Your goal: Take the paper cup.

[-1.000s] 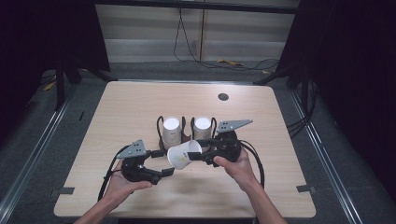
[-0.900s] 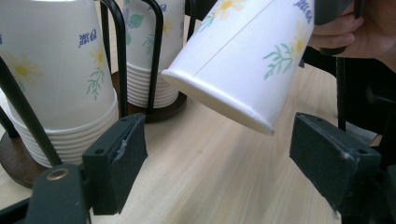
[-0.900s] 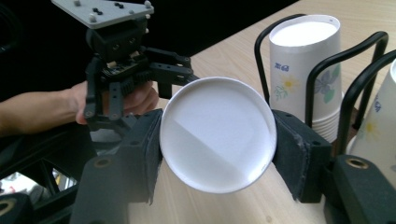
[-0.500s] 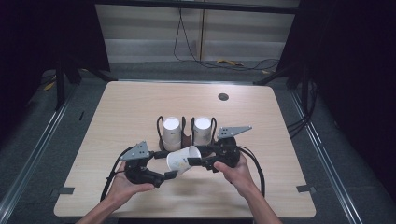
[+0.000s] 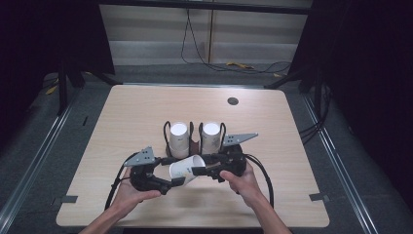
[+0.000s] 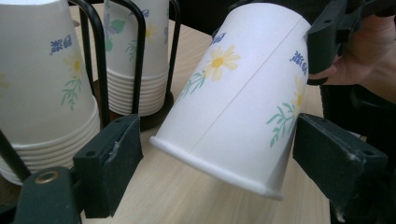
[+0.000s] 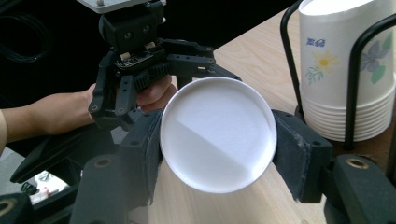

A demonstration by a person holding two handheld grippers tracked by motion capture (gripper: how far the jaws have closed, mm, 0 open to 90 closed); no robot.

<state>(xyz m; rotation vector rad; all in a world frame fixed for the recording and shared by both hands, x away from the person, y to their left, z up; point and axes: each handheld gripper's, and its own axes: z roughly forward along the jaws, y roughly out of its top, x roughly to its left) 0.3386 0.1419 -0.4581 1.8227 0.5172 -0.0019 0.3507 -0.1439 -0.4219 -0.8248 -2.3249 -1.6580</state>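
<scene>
A white paper cup (image 5: pixel 187 168) with a daisy print lies tipped on its side above the table, between the two grippers. My right gripper (image 5: pixel 198 170) is shut on its base end; in the right gripper view the cup's round bottom (image 7: pixel 217 133) faces the camera, and the right gripper (image 7: pixel 217 140) has a pad pressed on each side. My left gripper (image 5: pixel 176 182) is open around the rim end. In the left gripper view the cup (image 6: pixel 243 102) sits between the left gripper's (image 6: pixel 224 158) jaws, with a small gap on each side.
A black wire holder (image 5: pixel 194 141) stands just behind the grippers, with two upside-down stacks of cups (image 5: pixel 178 139) (image 5: pixel 211 136). A dark round grommet (image 5: pixel 233 101) sits at the far right of the wooden table (image 5: pixel 292 146). Cables lie on the floor beyond.
The right gripper has shifted the cup slightly toward the near edge and the left gripper. The left gripper has kept still.
</scene>
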